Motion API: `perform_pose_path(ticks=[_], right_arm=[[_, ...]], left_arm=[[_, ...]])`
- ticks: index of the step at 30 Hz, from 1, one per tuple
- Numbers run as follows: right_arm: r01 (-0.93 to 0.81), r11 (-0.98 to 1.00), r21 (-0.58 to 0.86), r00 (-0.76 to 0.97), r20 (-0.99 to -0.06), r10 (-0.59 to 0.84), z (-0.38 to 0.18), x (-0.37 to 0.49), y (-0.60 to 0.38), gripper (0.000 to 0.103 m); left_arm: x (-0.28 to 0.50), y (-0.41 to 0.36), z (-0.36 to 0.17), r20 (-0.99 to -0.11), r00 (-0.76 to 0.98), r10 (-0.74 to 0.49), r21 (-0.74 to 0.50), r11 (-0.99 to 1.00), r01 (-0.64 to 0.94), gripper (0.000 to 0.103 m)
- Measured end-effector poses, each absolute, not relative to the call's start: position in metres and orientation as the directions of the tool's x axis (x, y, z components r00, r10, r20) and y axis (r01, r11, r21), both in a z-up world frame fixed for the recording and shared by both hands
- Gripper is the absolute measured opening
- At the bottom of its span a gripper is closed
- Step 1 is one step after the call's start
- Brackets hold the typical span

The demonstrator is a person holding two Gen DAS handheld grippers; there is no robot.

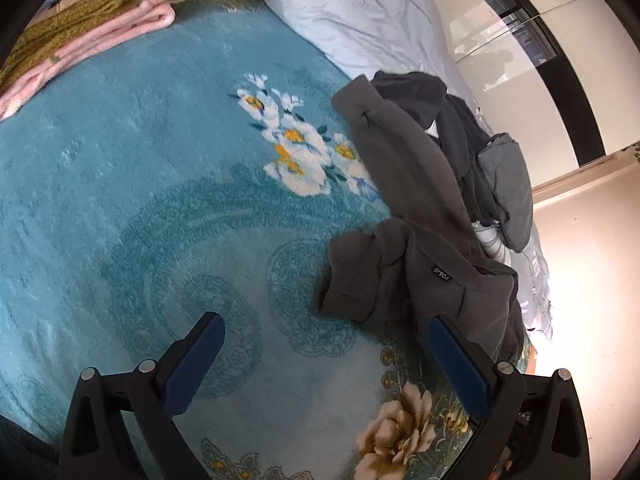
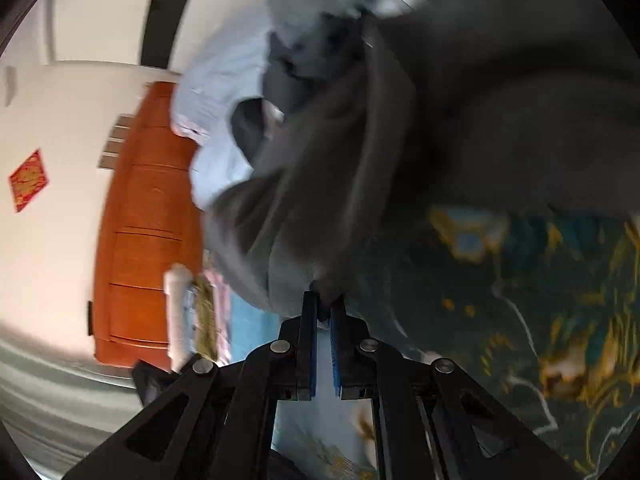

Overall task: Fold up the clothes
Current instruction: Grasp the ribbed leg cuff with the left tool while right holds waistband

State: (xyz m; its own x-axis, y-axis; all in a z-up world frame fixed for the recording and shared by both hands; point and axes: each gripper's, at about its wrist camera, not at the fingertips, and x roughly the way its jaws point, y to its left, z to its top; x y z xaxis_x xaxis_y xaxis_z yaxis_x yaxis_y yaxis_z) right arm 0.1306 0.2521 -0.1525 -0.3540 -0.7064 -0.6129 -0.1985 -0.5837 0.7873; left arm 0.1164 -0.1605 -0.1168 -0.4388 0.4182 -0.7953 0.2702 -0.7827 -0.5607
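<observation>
A crumpled dark grey garment (image 1: 412,216) with a small black label lies on the teal floral blanket (image 1: 140,200), among other dark clothes at the bed's right side. My left gripper (image 1: 326,334) stands open just in front of it, its right finger (image 1: 460,364) touching the cloth's near edge, nothing between the pads. In the blurred right wrist view, my right gripper (image 2: 324,300) is shut on a fold of the dark grey garment (image 2: 320,200), which hangs stretched away from the fingertips.
Folded pink and olive clothes (image 1: 80,36) are stacked at the blanket's far left. A pale blue duvet (image 1: 360,12) lies along the back. White wardrobe doors (image 1: 520,80) stand to the right. An orange wooden cabinet (image 2: 148,220) shows in the right wrist view.
</observation>
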Motion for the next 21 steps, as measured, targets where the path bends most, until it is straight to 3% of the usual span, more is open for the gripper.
perform_pose_path(ticks=[3,13,15,18,19,20,21], right_arm=[[-0.280,-0.560,0.780,-0.319,-0.625,-0.712,-0.182,0.147,0.246,0.006],[-0.187,-0.624,0.759,-0.255,-0.651,-0.715,-0.167,0.145,0.232,0.011],[-0.207,-0.619,0.758,-0.265,-0.652,-0.710,-0.167,0.151,0.243,0.025],[-0.269,-0.620,0.737,-0.313,-0.676,-0.668,-0.166,0.161,0.269,0.041],[-0.294,-0.619,0.728,-0.332,-0.685,-0.648,-0.166,0.164,0.279,0.043],[-0.326,-0.617,0.716,-0.354,-0.698,-0.623,-0.161,0.158,0.283,0.047],[-0.366,-0.609,0.703,-0.379,-0.711,-0.593,-0.155,0.153,0.299,0.047]], left_arm=[[0.107,-0.139,-0.135,-0.825,-0.370,0.427,-0.538,-0.794,0.283,0.103],[0.082,-0.131,-0.188,-0.756,-0.370,0.539,-0.648,-0.538,0.539,0.102],[0.078,-0.129,-0.196,-0.756,-0.366,0.542,-0.642,-0.505,0.577,0.099],[0.074,-0.124,-0.203,-0.776,-0.353,0.522,-0.613,-0.493,0.617,0.084],[0.072,-0.123,-0.203,-0.781,-0.355,0.514,-0.608,-0.495,0.621,0.074],[0.070,-0.123,-0.202,-0.787,-0.354,0.505,-0.602,-0.505,0.619,0.052],[0.068,-0.123,-0.201,-0.793,-0.353,0.496,-0.596,-0.514,0.616,0.037]])
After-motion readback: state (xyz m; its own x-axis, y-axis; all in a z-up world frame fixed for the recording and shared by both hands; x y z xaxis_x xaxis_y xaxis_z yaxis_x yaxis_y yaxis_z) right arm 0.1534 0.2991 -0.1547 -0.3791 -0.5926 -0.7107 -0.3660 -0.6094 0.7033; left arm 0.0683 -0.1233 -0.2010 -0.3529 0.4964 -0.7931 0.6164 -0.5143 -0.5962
